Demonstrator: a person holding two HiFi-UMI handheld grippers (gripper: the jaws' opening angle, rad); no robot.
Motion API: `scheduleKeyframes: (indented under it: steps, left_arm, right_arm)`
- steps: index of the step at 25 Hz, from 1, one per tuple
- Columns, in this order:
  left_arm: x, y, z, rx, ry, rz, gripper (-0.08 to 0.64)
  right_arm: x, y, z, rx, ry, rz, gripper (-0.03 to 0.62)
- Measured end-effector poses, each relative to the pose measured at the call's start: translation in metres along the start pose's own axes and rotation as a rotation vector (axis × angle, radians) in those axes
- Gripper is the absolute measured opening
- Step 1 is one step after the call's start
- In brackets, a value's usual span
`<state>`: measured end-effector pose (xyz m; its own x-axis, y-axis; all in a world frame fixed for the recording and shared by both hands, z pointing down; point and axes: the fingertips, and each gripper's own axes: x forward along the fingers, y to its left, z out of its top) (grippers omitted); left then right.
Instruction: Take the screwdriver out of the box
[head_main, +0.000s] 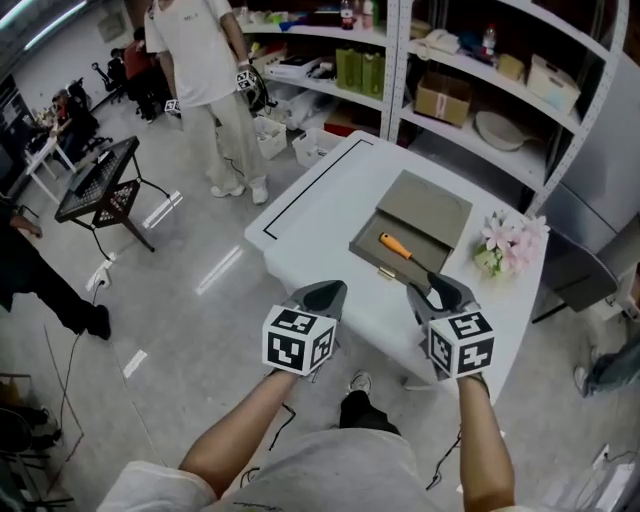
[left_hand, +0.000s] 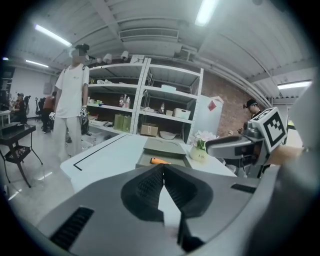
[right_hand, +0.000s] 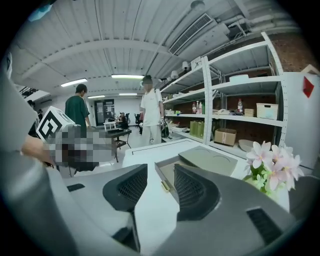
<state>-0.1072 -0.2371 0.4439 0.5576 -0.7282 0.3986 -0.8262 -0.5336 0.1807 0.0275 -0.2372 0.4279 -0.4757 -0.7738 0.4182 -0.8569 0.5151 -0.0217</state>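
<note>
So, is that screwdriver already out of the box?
No, the orange-handled screwdriver lies inside the open box on the table.

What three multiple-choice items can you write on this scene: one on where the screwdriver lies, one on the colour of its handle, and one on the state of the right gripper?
1. Where does the screwdriver lie?
A) in the open box
B) on the floor
C) on a shelf

2. What colour is its handle?
A) blue
B) orange
C) green

3. How do the jaws of the right gripper stand?
A) shut on the screwdriver
B) apart and empty
C) shut on a flower

Answers:
1 A: the head view shows it inside the box.
2 B: the handle is plainly orange.
3 B: the right gripper view shows an empty gap between them.
</note>
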Motion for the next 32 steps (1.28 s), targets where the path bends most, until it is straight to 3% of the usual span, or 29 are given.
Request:
scheduleKeyframes:
  steps: [15, 26, 32]
  left_arm:
    - [0.109, 0.028, 0.026, 0.008, 0.089, 0.031, 0.003]
    - [0.143, 0.038, 0.029, 0.035, 0.117, 0.039, 0.003]
    - [0.157, 0.050, 0.032, 0.059, 0.127, -0.003, 0.003]
  right_arm:
    - [0.104, -0.067, -0.015, -0.035, 0.167, 0.156, 0.170]
    - [0.146, -0.072, -0.042, -0.090, 0.284, 0.240, 0.173]
    - [0.170, -0.064, -0.053, -0.143, 0.373, 0.266, 0.181]
